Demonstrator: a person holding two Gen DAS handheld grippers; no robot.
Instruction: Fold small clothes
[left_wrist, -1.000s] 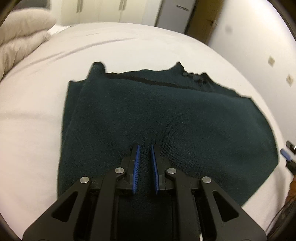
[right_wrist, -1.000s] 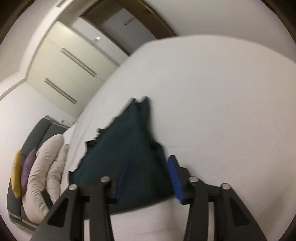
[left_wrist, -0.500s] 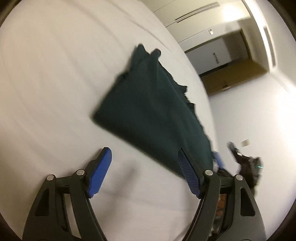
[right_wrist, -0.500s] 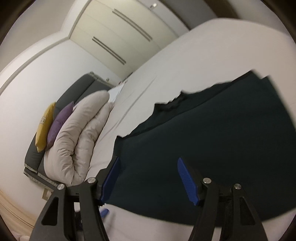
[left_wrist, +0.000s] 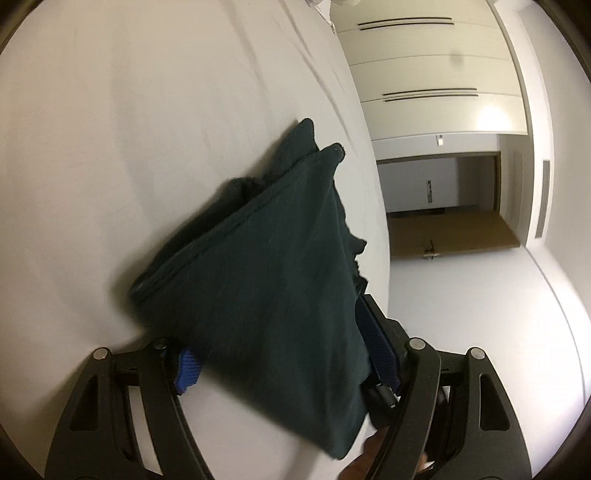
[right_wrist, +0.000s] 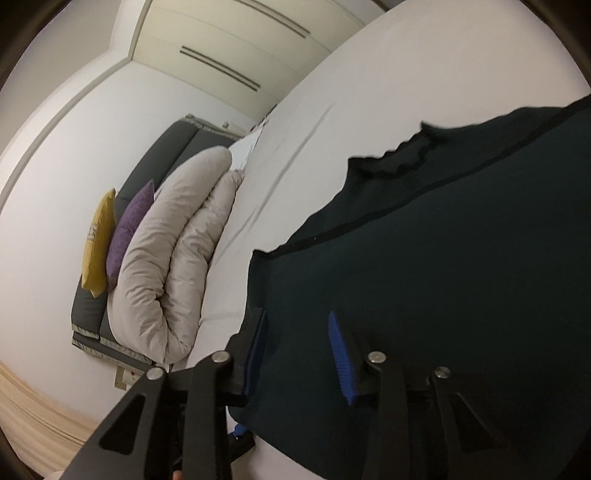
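A folded dark green sweater (left_wrist: 280, 266) is seen on the white bed (left_wrist: 110, 129), straddled by the spread-apart left gripper (left_wrist: 284, 358) and right gripper (right_wrist: 299, 354), neither clamped, apparently placed at its near edge to lift the bundle.

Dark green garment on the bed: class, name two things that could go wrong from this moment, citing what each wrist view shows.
1. The left gripper is open with the folded dark green garment between its fingers; closing carelessly might catch only some layers, so the fold may slip apart.
2. The right gripper is also open around cloth; uneven lifting could drag the garment across the white bed and skew its edges.
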